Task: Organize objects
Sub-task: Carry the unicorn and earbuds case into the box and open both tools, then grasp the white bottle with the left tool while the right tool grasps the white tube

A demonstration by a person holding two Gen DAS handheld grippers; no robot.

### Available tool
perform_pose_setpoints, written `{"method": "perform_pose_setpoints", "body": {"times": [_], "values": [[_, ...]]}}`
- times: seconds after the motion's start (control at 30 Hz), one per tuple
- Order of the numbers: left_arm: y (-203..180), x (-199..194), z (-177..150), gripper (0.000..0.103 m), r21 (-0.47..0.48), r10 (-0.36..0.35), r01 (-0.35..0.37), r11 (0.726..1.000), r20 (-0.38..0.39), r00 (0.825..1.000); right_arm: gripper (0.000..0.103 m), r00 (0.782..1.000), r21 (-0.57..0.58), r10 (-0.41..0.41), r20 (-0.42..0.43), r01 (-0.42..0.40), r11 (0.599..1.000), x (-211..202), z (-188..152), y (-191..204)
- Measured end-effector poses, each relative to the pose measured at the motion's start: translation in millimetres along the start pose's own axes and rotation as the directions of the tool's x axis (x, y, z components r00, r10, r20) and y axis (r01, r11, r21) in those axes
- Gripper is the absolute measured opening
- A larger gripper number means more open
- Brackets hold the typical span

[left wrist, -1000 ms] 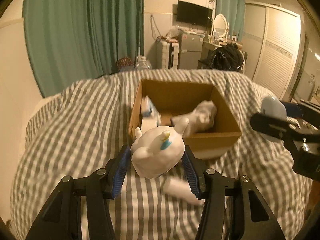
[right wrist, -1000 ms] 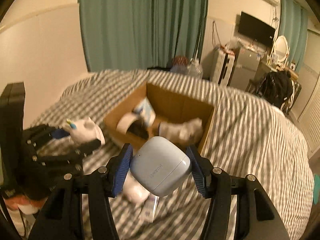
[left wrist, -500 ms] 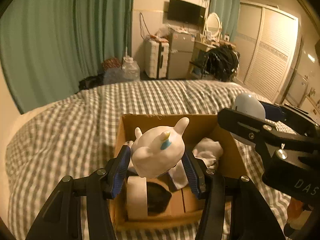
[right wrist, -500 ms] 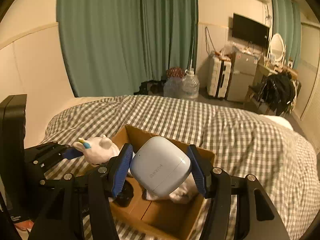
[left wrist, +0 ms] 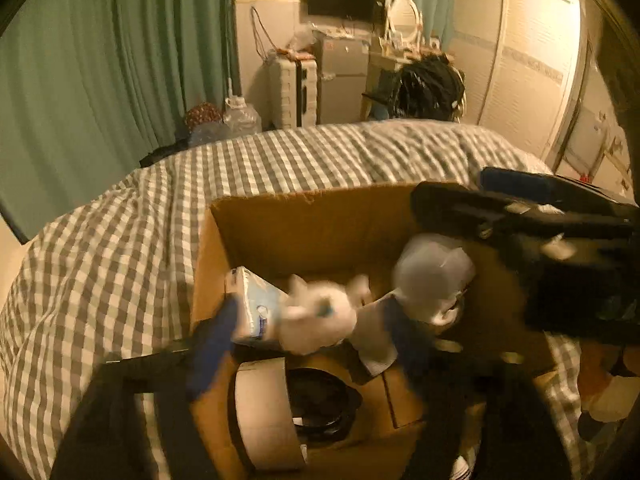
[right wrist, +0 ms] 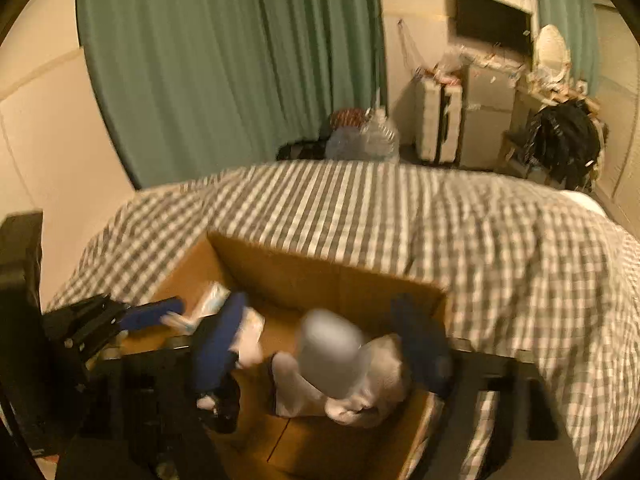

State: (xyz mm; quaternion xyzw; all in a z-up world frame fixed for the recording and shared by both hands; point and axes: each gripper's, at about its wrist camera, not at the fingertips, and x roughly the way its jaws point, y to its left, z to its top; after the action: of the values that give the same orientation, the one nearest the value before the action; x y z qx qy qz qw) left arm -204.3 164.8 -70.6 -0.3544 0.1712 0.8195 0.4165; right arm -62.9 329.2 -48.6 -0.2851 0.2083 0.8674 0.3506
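Dropping both things into the cardboard box [left wrist: 320, 232] at once, so I'd keep both tools low over it and pull straight up after, no sideways swipe. My left gripper [left wrist: 308, 332] has its blue fingers [left wrist: 216, 332] spread wide, and the white plush toy [left wrist: 316, 316] sits loose between them, at about 12 o'clock from the tips, apparently falling inside the box. My right gripper [right wrist: 324, 344] is spread apart too; the pale blue case [right wrist: 332, 356] is a blur between its fingers, dead centre, over a white sock-like bundle [right wrist: 372, 392]. A tape roll [left wrist: 260, 412] sits at 6 o'clock in the box. Everything rests on the checked bed cover [left wrist: 120, 240].
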Motion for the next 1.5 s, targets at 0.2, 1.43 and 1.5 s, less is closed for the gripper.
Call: {"method": "perform_pose_setpoints", "body": {"times": [0.2,1.43,1.5], "values": [[-2.5,-40.1,-3.8,0.090,-0.035,0.011,-0.009,0.999,0.059,0.998,0.084,0.994,0.016,-0.042,0.102,0.040,0.999,-59.7,1.1,-3.3],[-48.2,-41.6,-146.0,0.097,-0.050,0.081,-0.087,0.995,-0.112,0.990,0.084,0.968,-0.086,-0.201,-0.152,0.189,0.978,-62.8,-138.3,7.6],[-51.6,-30.8,-150.2,0.099,-0.042,0.058,-0.066,0.997,-0.157,0.986,0.084,0.968,-0.077,-0.201,-0.153,0.191,0.978,-62.8,-138.3,6.0]]}}
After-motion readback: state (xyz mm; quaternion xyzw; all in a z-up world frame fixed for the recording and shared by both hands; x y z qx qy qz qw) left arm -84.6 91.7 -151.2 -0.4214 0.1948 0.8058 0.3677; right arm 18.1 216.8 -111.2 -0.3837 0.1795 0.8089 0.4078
